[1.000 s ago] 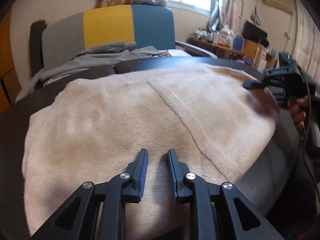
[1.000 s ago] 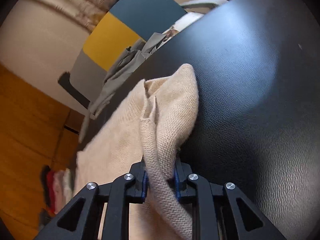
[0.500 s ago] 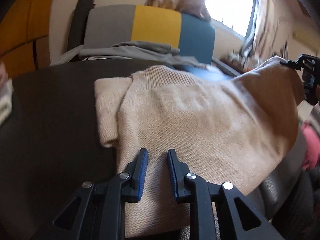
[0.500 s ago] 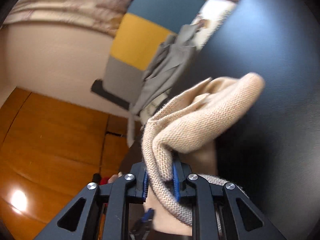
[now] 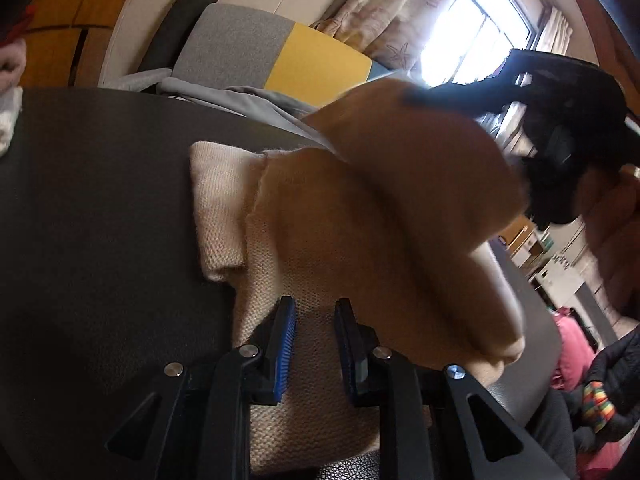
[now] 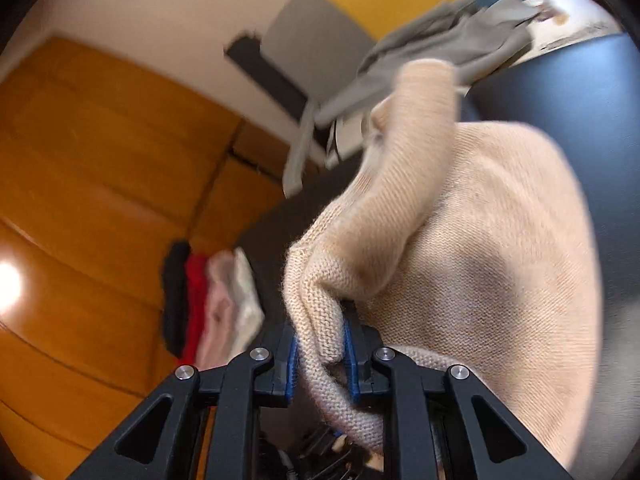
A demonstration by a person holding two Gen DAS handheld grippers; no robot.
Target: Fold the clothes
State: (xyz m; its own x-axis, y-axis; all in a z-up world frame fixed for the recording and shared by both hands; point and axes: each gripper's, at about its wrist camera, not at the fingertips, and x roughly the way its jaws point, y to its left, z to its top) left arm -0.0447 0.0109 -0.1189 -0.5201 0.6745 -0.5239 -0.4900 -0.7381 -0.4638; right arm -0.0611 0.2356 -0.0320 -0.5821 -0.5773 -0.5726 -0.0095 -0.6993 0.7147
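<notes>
A beige knit sweater (image 5: 320, 236) lies on a dark leather-look table (image 5: 100, 220), with one side raised off the surface and draped over the rest of the garment. In the right wrist view the right gripper (image 6: 320, 340) is clenched on a bunched fold of that sweater (image 6: 460, 248); the knit is squeezed between the blue pads (image 6: 293, 356) and hangs down below them, while the lifted cloth billows to the right of the fingers. From the left wrist view the same gripper (image 5: 560, 120) appears as a dark, blurred shape at the upper right, above the raised fold.

The left gripper (image 5: 316, 312) sits low over the near edge of the sweater, its jaws standing apart with a narrow gap. The blue pad (image 5: 285, 344) faces bare knit, and no cloth is pinched between the two fingers; whether the fingertips press on the fabric cannot be told.

Behind the table stands a chair (image 5: 280, 60) with grey, yellow and blue panels on its backrest, and grey garments (image 5: 240, 98) are draped over it. At the left edge of the table, in the right wrist view, a stack of folded clothes (image 6: 212, 304) in black, red, pink and white rests. A bright window (image 5: 480, 36) with patterned curtains lies beyond the chair
</notes>
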